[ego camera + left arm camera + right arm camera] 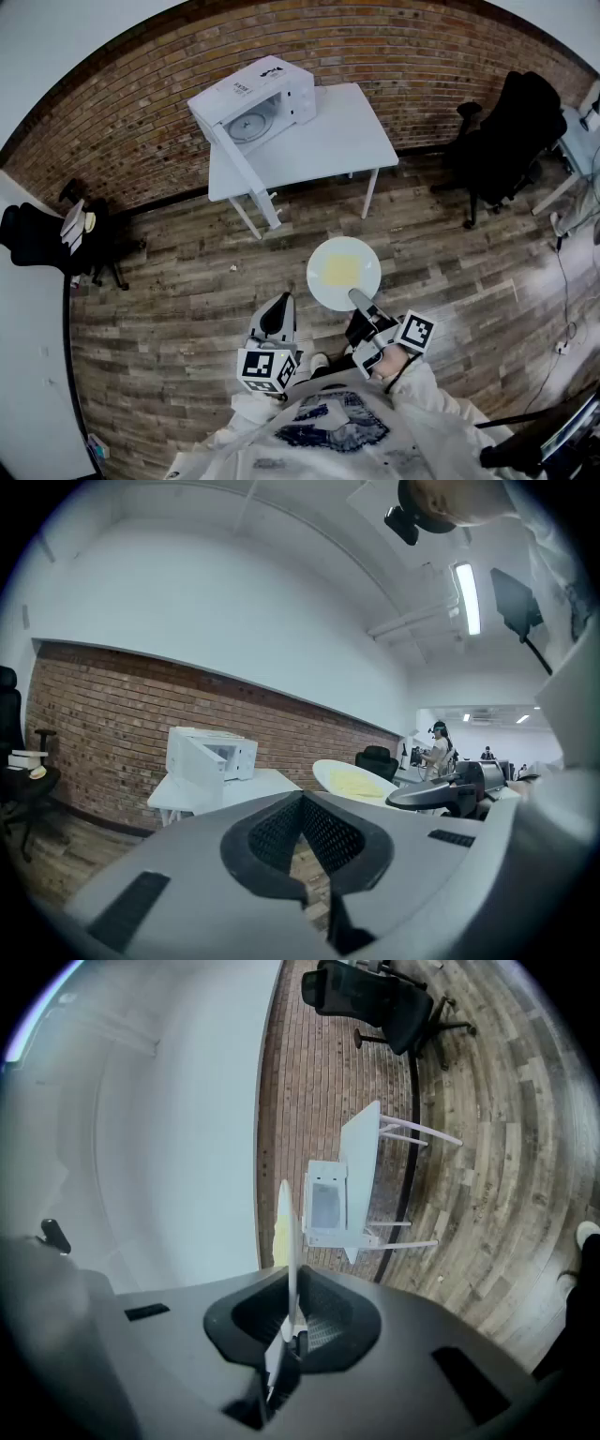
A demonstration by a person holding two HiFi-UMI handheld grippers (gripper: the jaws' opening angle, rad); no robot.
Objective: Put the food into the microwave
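A white plate (323, 281) with flat yellow food (340, 270) is held level above the wooden floor. My right gripper (358, 299) is shut on its near rim. In the right gripper view the plate (287, 1241) shows edge-on between the jaws of the right gripper (281, 1354). My left gripper (280, 303) hangs to the plate's left, shut and empty. The white microwave (255, 101) stands on the far left of a white table (328, 141), its door (239, 155) swung open. In the left gripper view the microwave (208, 756) and the plate (349, 781) lie ahead of the left gripper (314, 907).
A brick wall (412, 56) runs behind the table. A black office chair (506, 131) stands to the right, and a dark chair with items on it (56, 234) at the far left. Wooden floor (187, 281) lies between me and the table.
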